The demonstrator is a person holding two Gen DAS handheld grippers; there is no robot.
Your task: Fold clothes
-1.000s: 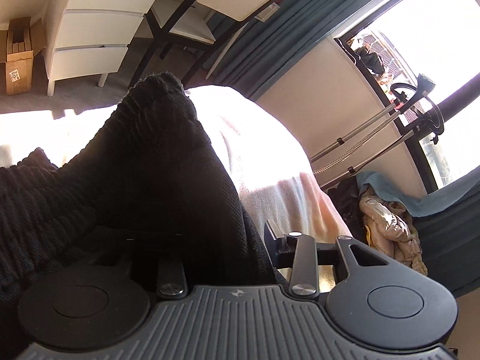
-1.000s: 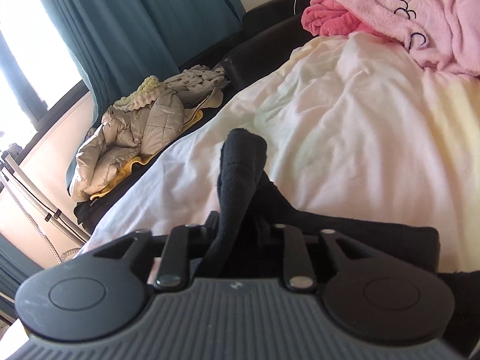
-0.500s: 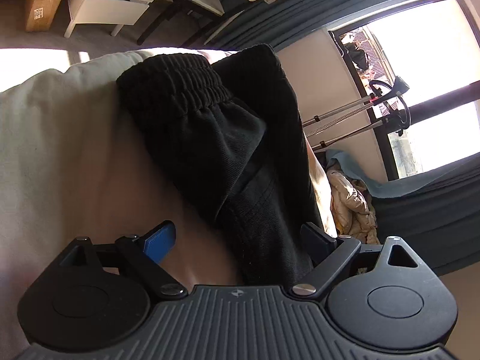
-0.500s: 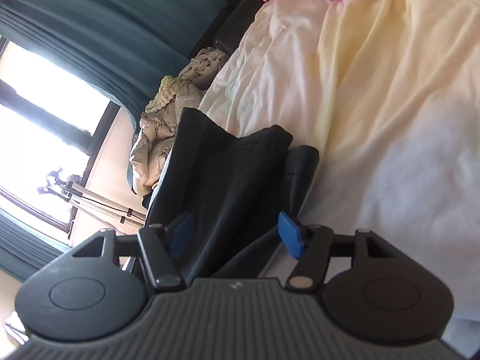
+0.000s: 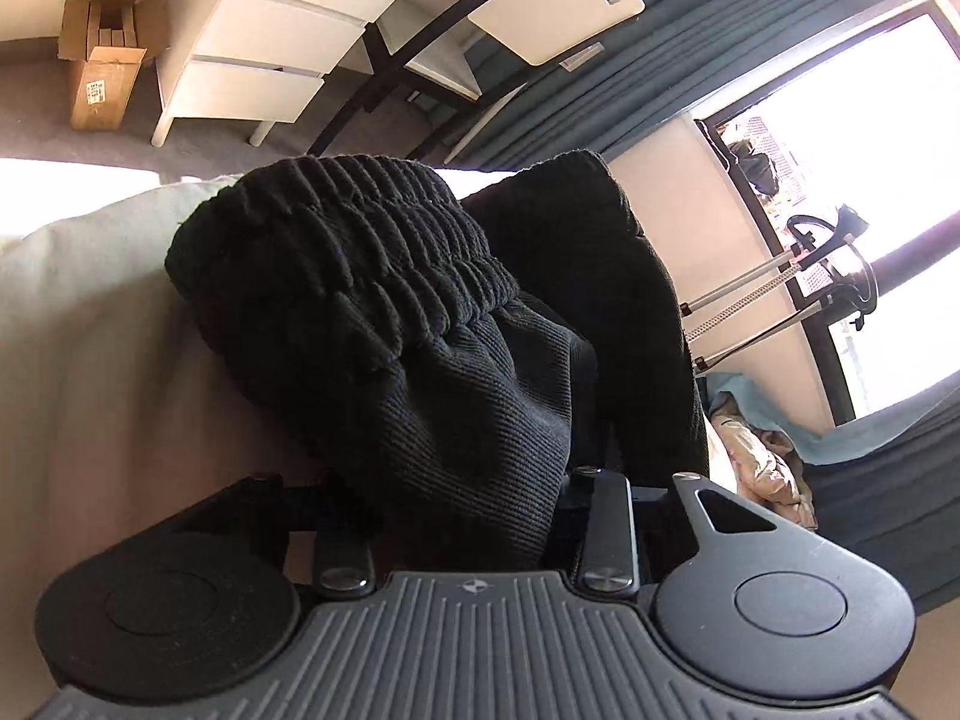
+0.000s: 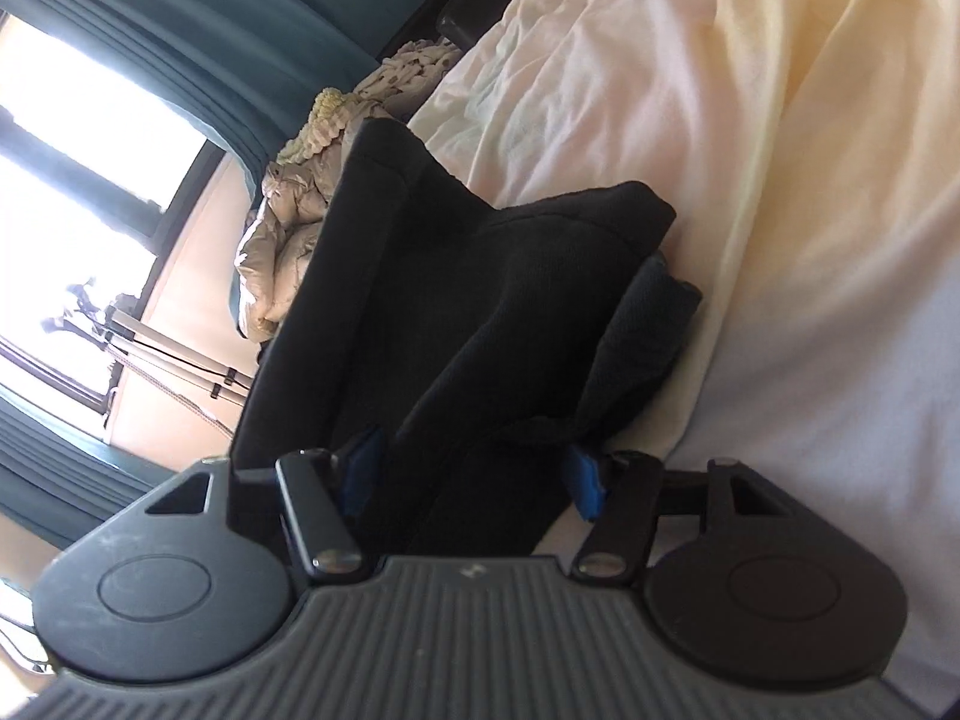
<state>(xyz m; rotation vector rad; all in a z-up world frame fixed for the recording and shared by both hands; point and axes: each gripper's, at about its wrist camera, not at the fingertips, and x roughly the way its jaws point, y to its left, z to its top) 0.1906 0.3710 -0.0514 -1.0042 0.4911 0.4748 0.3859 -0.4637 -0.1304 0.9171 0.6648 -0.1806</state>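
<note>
Black trousers (image 5: 420, 324) with a ribbed elastic waistband lie bunched on the cream bedcover (image 5: 90, 360). The left gripper (image 5: 468, 480) is closing on the cloth just below the waistband. Fabric fills the gap between its fingers and hides the pads. In the right wrist view the same trousers (image 6: 480, 276) lie folded in thick layers along the bed's edge. The right gripper (image 6: 474, 468) straddles a fold. Its jaws are closing, its blue pads (image 6: 585, 486) still show beside the cloth, and they do not visibly press on it.
The cream bedcover (image 6: 750, 180) stretches away to the right. A beige padded jacket (image 6: 282, 240) lies heaped on the floor by the window. Teal curtains (image 6: 180, 30), a metal stand (image 5: 780, 288), white drawers (image 5: 270, 54) and a cardboard box (image 5: 102, 60) stand beyond the bed.
The left gripper let go of the trousers, opened wide, then came forward and narrowed onto the cloth below the waistband. The right gripper released its fold, rolled, and now stands over the folded layers.
</note>
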